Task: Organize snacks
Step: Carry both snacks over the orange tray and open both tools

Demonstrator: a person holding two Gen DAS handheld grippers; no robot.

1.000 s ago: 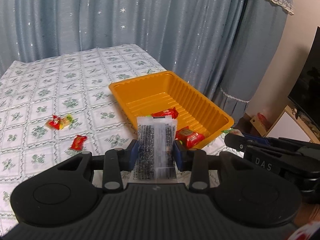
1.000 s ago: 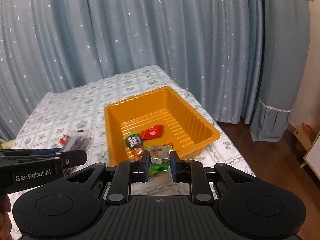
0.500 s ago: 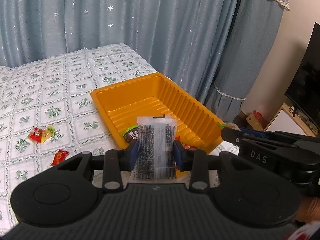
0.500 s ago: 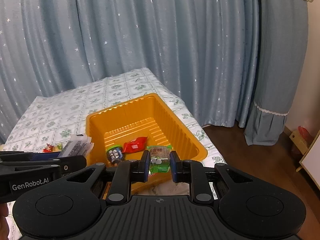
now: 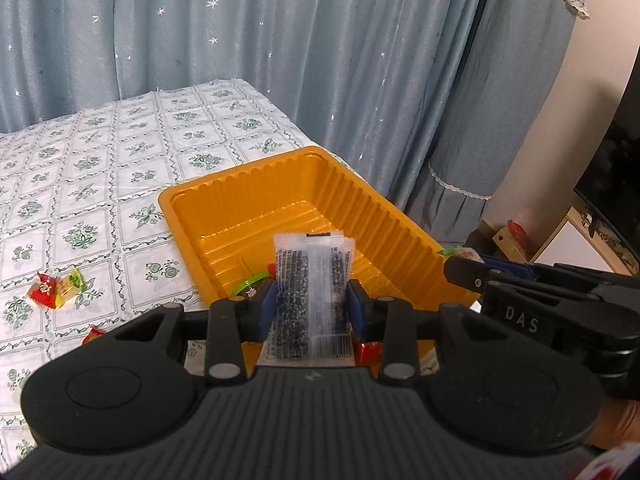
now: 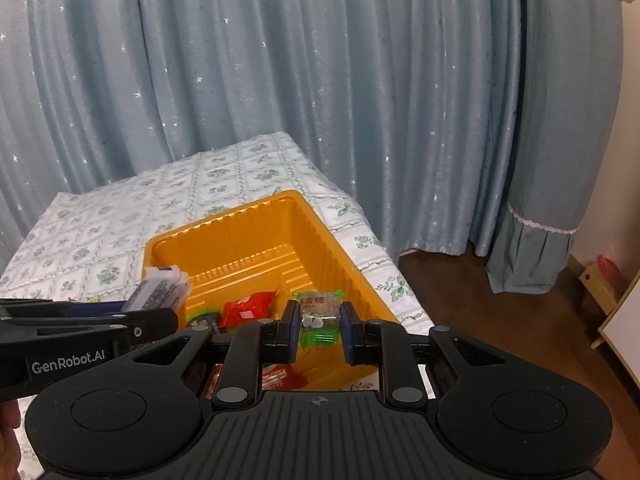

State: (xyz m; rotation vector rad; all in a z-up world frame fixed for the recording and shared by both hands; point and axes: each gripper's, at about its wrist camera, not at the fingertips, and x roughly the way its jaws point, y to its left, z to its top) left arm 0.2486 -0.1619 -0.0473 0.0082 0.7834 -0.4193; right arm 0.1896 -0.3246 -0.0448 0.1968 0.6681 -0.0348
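Both your grippers have moved in over the tray [image 5: 240, 204]; left gripper [image 5: 311, 309] pinches the sachet [image 5: 310, 280] upright between its fingers, right gripper [image 6: 319, 330] pinches the green packet [image 6: 319, 312].

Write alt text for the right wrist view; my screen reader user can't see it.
The right gripper holds a green candy packet between its fingers above an orange tray holding red snacks. The tray sits on a floral tablecloth; the left gripper brings a black-and-white packet from the left.
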